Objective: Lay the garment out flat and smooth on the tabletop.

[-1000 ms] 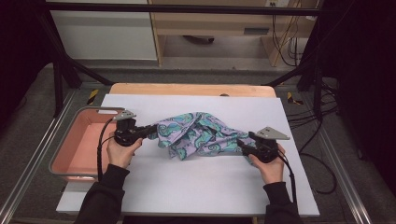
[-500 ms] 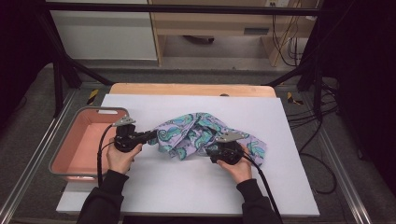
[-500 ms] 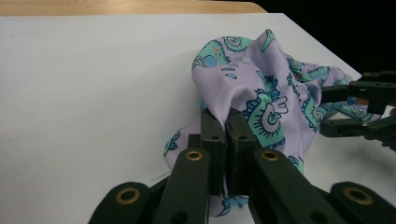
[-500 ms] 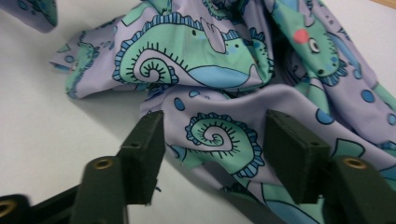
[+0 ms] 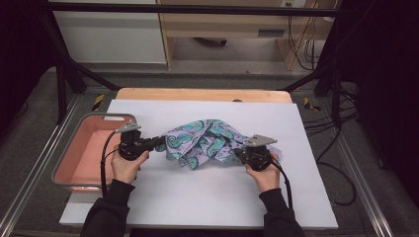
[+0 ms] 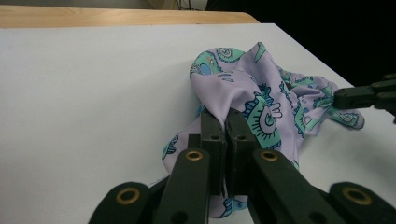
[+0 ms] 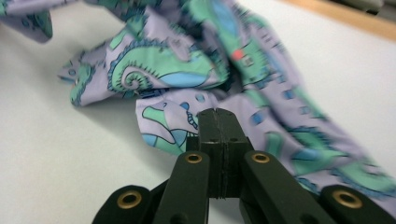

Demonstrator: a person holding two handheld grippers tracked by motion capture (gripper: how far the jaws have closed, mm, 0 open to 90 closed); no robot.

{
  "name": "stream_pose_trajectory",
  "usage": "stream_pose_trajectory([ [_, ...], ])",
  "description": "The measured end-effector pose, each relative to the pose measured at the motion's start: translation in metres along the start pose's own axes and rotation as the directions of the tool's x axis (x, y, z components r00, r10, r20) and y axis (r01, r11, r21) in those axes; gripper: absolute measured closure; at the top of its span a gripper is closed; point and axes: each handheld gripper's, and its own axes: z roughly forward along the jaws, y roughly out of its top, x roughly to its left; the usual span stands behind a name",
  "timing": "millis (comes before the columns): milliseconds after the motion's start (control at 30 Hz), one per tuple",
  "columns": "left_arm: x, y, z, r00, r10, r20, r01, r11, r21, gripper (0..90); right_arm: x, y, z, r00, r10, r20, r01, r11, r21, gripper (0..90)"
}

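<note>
While we hold both ends:
Left gripper (image 6: 225,122): pinching crumpled lilac-and-teal paisley cloth (image 5: 207,143).
Right gripper (image 7: 218,114): jaws just closed; pressed together, cloth catch unclear.
Risk: right-end pull slips off.

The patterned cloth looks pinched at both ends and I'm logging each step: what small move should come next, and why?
Probably draw the two grippers apart. The left gripper is shut on a fold of the patterned cloth; the right gripper has just closed at its other edge, though whether it caught fabric is unclear. The cloth lies crumpled between them on the white table.
</note>
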Motion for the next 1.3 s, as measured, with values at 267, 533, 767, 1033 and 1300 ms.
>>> stream_pose_trajectory([
  [267, -0.003, 0.002, -0.007, 0.9998, 0.014, -0.013, -0.014, 0.9999, -0.004, 87.3, -0.029, 0.007, -0.045, 0.9950, 0.035, 0.094, -0.029, 0.997, -0.067, 90.0],
  [533, -0.006, 0.000, -0.008, 0.9996, 0.024, -0.011, -0.024, 0.9997, 0.004, 87.3, -0.060, -0.009, -0.033, 0.9700, 0.071, 0.233, -0.073, 0.997, 0.002, 89.0],
  [767, -0.007, -0.002, -0.006, 0.9994, 0.030, -0.017, -0.030, 0.9995, 0.009, 87.4, -0.030, -0.008, -0.023, 0.9874, 0.036, 0.154, -0.027, 0.998, -0.057, 63.9],
  [1033, -0.006, -0.003, -0.006, 0.9994, 0.029, -0.021, -0.029, 0.9995, 0.010, 87.4, 0.025, 0.005, 0.011, 0.9983, 0.027, -0.051, -0.031, 0.997, -0.075, 41.7],
  [1300, -0.006, -0.004, -0.005, 0.9994, 0.029, -0.017, -0.029, 0.9995, 0.015, 87.4, 0.056, 0.010, 0.059, 0.9892, 0.081, -0.123, -0.087, 0.995, -0.043, 28.7],
])
